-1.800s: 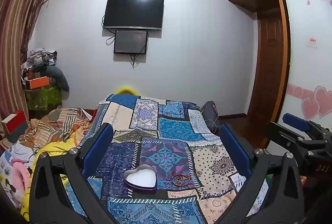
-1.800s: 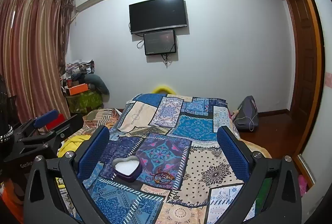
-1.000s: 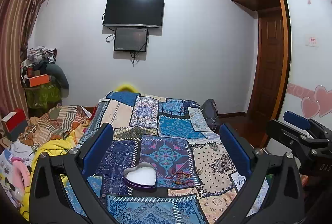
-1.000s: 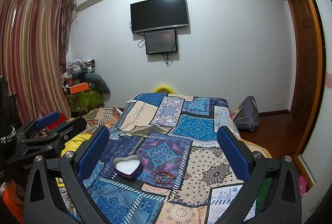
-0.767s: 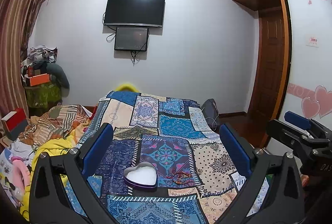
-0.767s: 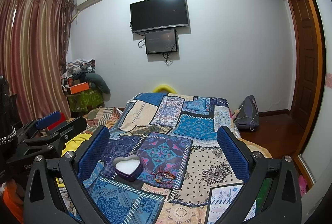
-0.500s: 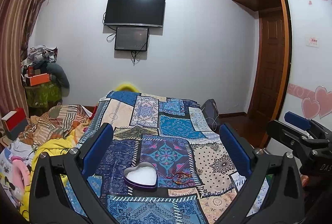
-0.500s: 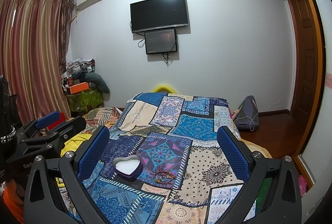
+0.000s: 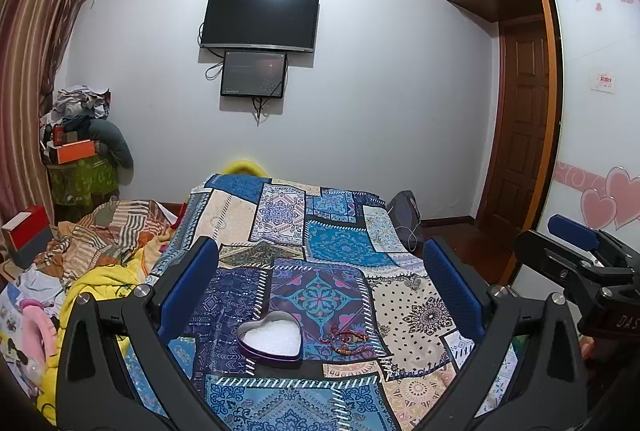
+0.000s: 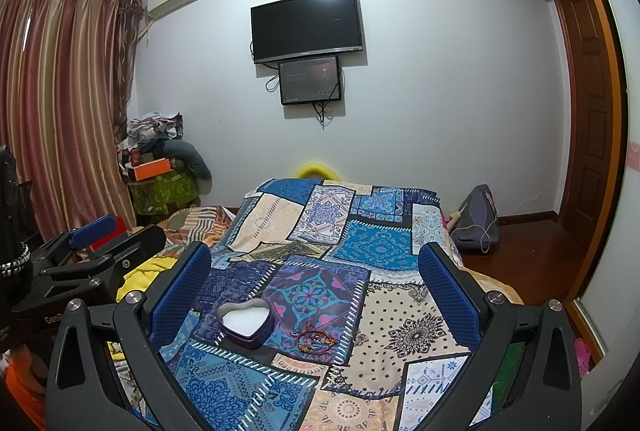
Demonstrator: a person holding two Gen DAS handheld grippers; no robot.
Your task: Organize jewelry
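Note:
An open purple heart-shaped tin (image 9: 270, 337) with a white lining sits on the patchwork bedspread (image 9: 320, 255); it also shows in the right wrist view (image 10: 246, 323). A red and orange bracelet (image 9: 348, 337) lies just right of it on the cloth, and shows in the right wrist view (image 10: 316, 340). My left gripper (image 9: 320, 287) is open and empty, held above and short of the tin. My right gripper (image 10: 314, 287) is open and empty, likewise back from the tin. Each gripper shows at the edge of the other's view.
A pile of clothes and blankets (image 9: 100, 235) lies left of the bed. A dark bag (image 10: 476, 223) sits on the floor at the right. A TV (image 9: 260, 19) hangs on the far wall. A wooden door (image 9: 524, 135) and wardrobe stand at the right.
Both grippers have drifted only slightly; the view has shifted a little. The tin and bracelet have not moved. Both grippers stay open.

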